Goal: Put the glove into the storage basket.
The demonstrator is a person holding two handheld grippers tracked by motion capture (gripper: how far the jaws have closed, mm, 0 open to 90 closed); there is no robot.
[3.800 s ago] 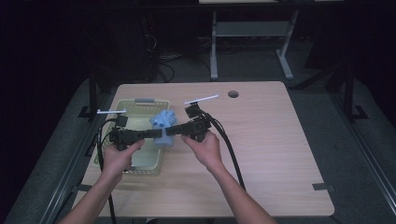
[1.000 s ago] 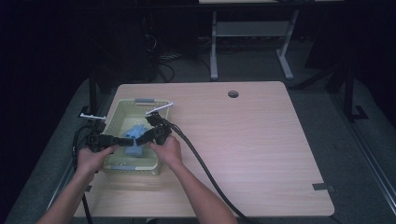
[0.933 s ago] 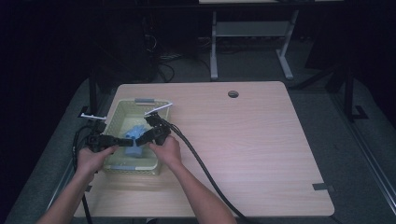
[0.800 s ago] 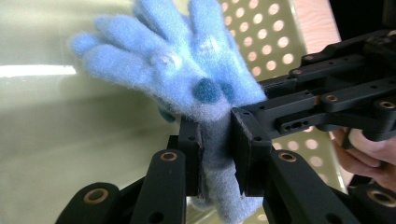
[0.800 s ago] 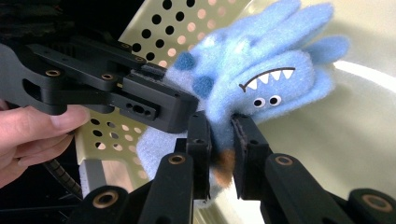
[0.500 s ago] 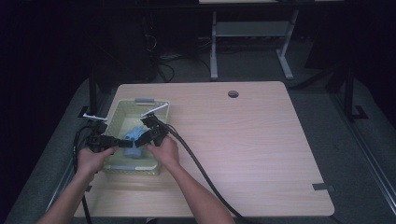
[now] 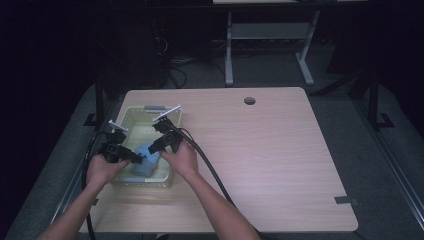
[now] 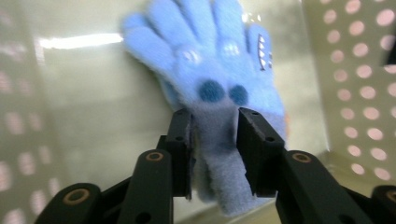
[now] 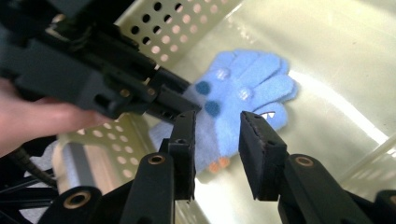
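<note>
A blue knitted glove (image 7: 146, 161) with dark dots lies on the floor of a pale perforated basket (image 7: 131, 111) at the table's left. My left gripper (image 7: 134, 157) reaches into the basket from the left. In the left gripper view the jaws pinch the glove's cuff (image 8: 217, 140) between them, and the glove's fingers (image 8: 196, 32) spread out beyond. My right gripper (image 7: 156, 146) comes in from the right. In the right gripper view it (image 9: 217, 126) stands open just above the glove (image 9: 247, 88), with nothing between its jaws. The left gripper (image 9: 184, 105) meets the glove there.
The basket's perforated walls (image 9: 187, 28) close in around both grippers. Its grey handle (image 7: 154, 107) is at the far end. Cables (image 7: 210, 170) trail from the grippers over the wooden table (image 7: 280, 150), which has a round hole (image 7: 249, 100) near its far edge.
Both hands have come down and leftward from above the basket, and the glove now rests inside it at the near end. Over the last second they edged slightly nearer.
</note>
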